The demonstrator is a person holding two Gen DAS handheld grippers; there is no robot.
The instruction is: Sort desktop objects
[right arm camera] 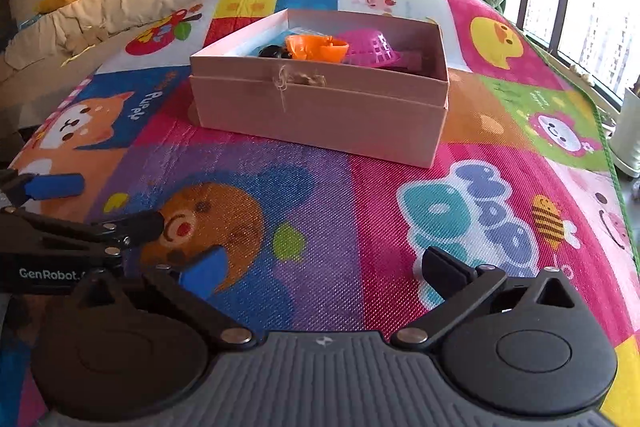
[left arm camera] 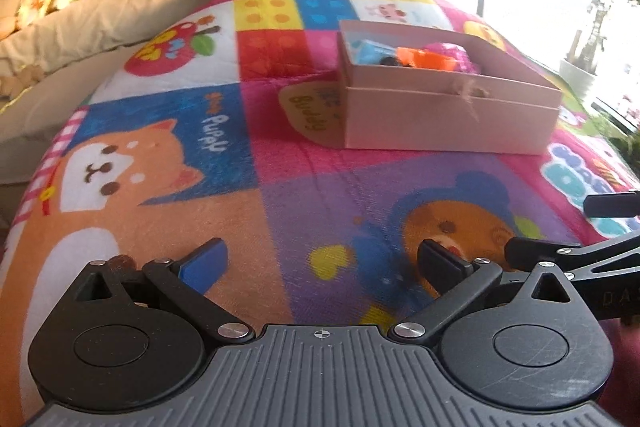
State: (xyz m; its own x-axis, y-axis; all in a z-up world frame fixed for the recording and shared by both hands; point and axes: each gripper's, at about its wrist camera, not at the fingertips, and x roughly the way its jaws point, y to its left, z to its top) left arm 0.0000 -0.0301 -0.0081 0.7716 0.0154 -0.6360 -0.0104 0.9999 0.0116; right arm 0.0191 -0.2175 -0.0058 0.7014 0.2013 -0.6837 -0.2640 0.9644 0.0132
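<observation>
Both grippers — left [left arm camera: 322, 259], right [right arm camera: 324, 267] — hover low, jaws spread, facing the box [right arm camera: 320, 107].

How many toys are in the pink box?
4 that show in the pink box: a blue one at the left, a black one, an orange one, a pink basket at the right. More may be hidden.

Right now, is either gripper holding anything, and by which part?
Nothing is held. The left gripper and right gripper are both open over the mat, with nothing between their fingers. The toys sit in the pink box.
</observation>
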